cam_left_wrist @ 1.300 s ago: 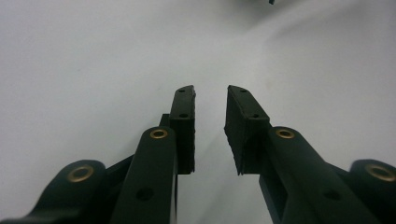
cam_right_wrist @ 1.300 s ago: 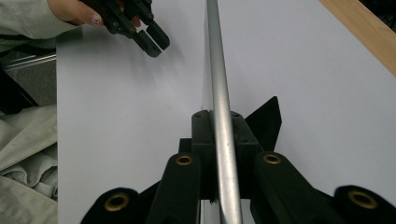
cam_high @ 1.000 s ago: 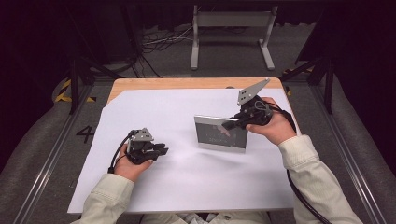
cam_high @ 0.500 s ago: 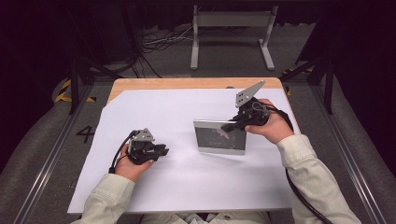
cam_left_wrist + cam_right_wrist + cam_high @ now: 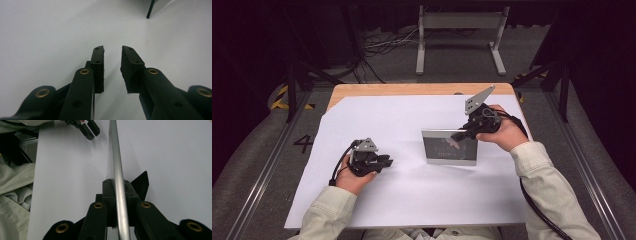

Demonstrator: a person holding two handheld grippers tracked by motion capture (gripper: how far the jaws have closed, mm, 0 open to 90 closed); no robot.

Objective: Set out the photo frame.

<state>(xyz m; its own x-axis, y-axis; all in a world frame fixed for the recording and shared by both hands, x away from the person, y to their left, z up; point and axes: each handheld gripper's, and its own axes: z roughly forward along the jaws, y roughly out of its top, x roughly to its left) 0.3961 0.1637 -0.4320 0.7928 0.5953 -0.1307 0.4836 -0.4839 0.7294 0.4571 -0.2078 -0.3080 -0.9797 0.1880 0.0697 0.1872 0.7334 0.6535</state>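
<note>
A silver-framed picture frame (image 5: 449, 147) with a dark glass face stands near the middle of the white sheet, leaning back. My right gripper (image 5: 458, 135) is shut on its top edge; in the right gripper view the frame's thin metal rim (image 5: 117, 172) runs straight out between the jaws, and a black back stand (image 5: 141, 182) sticks out to the right. My left gripper (image 5: 384, 162) rests low on the sheet at the left, open with nothing between its fingertips (image 5: 98, 53). A corner of the frame (image 5: 155, 7) shows far ahead of it.
White paper (image 5: 412, 200) covers a wooden table (image 5: 412, 90). A metal stand (image 5: 459, 35) and cables (image 5: 382, 42) lie on the floor beyond the far edge. Rails (image 5: 262, 170) run along both sides of the table.
The right gripper has tilted the frame back and lowered it toward the sheet. The left gripper has stayed put.
</note>
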